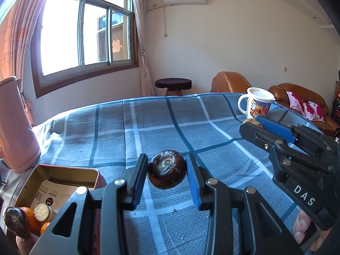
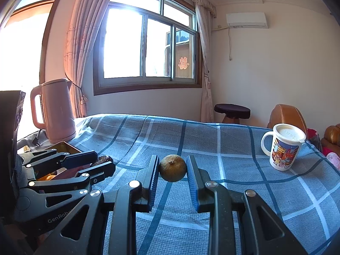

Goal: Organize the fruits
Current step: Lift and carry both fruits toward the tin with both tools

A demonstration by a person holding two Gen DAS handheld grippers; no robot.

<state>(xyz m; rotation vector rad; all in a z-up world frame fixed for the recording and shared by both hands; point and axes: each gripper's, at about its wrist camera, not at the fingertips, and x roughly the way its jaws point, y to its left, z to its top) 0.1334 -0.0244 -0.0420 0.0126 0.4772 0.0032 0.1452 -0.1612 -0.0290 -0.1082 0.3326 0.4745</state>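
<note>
Fruits sit in both grips above the blue checked tablecloth [image 1: 170, 127]: a dark, glossy, ridged water chestnut [image 1: 167, 169] clamped in the left gripper [image 1: 167, 171], a dull olive-brown round fruit [image 2: 173, 167] clamped in the right gripper [image 2: 173, 169]. Both grippers tilt slightly downward, side by side. A metal tin [image 1: 63, 171] holds oranges [image 1: 31, 216].

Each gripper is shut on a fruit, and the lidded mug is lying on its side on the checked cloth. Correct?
Not quite. In the right wrist view the mug stands upright on the cloth. The rest holds: left gripper and right gripper each clamp a fruit.
</note>
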